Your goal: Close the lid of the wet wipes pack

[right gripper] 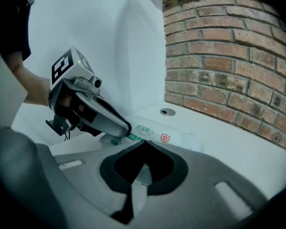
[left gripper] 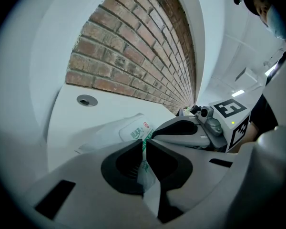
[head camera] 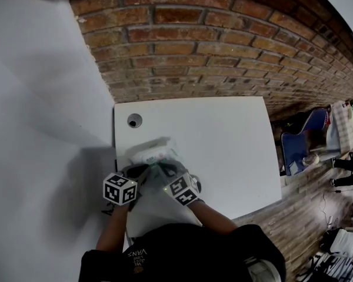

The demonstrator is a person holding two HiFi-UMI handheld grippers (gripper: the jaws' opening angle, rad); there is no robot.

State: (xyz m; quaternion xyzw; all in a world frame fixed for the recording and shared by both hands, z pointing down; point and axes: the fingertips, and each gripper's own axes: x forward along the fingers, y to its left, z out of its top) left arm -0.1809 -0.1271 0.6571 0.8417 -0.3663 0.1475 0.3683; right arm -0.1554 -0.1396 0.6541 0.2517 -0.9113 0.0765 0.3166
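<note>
My left claw pinches the wet wipes pack steady; my right claw, pressed together, should push the lid down squarely.

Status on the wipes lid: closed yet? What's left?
Done: both grippers are at the wipes pack on the table. In hand: the left gripper pinches the pack's thin end edge; the right gripper has its jaws together beside it. Left: no raised flap shows, but a sealed lid can't be confirmed; probably press it down, then release.
</note>
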